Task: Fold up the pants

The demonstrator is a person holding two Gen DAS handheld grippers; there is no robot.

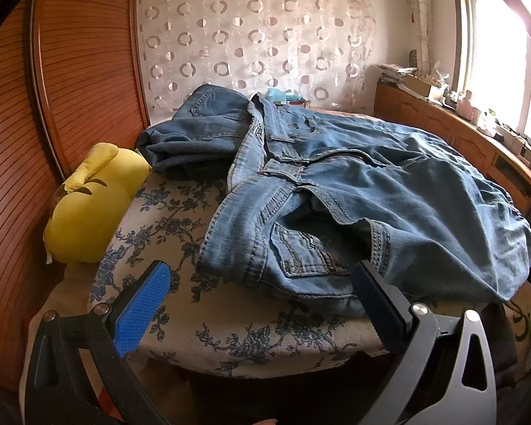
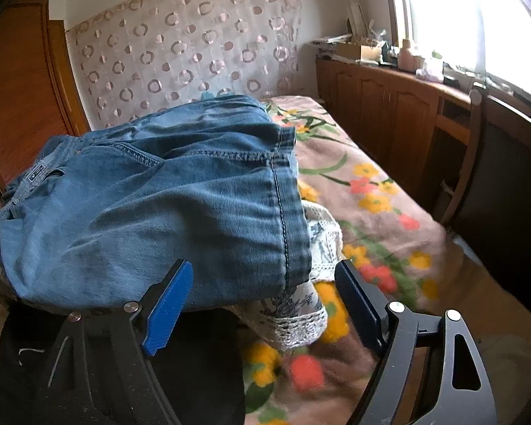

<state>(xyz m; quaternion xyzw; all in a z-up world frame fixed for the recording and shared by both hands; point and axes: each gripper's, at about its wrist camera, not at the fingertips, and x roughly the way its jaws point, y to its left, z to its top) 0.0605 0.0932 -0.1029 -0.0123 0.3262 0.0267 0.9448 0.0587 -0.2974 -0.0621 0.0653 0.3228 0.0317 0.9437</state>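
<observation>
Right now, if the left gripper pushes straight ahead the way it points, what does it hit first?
Most likely the light blue denim jeans, at the waistband end with the back pocket, lying on the floral-print cloth. The left gripper stands open; depth is hard to judge.

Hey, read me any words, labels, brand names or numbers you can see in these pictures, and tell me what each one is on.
None can be read.
Back-pocket tab on the jeans: a small tab with letters, too small and tilted to read.
Waistband label on the same jeans: a small pale patch with dark marks, too blurred to read.
Boxes and bottles on the cabinet by the window: any print is too small to read.
</observation>
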